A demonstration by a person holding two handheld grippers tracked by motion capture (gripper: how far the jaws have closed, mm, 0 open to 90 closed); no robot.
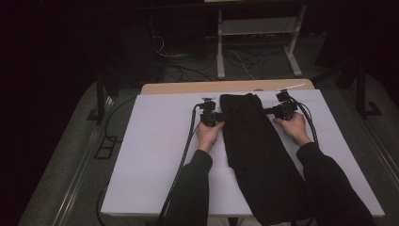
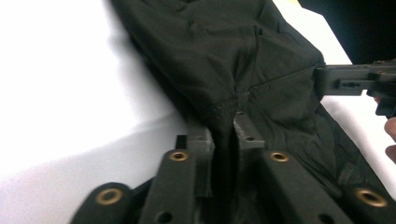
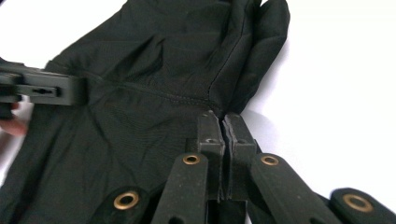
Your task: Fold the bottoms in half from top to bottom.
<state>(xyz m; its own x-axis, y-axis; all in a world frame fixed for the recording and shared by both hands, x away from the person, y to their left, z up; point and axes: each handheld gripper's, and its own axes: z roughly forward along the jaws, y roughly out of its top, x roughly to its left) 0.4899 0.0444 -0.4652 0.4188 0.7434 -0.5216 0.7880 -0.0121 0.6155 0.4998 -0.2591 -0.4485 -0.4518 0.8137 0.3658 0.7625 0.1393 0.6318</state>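
Both grippers, left (image 1: 217,117) and right (image 1: 272,111), have fingers clenched on the black garment's (image 1: 256,146) opposite edges; next, probably an even lift to fold.

A black garment (image 1: 256,150), of thin, slightly creased fabric with stitched seams, lies flat and lengthwise on the white table (image 1: 155,155). It starts narrow near the far edge, right of centre, and widens as it runs toward the near edge, where its lower end hangs over. Near its far end, a little fabric at each side edge is pinched up between black jaws.
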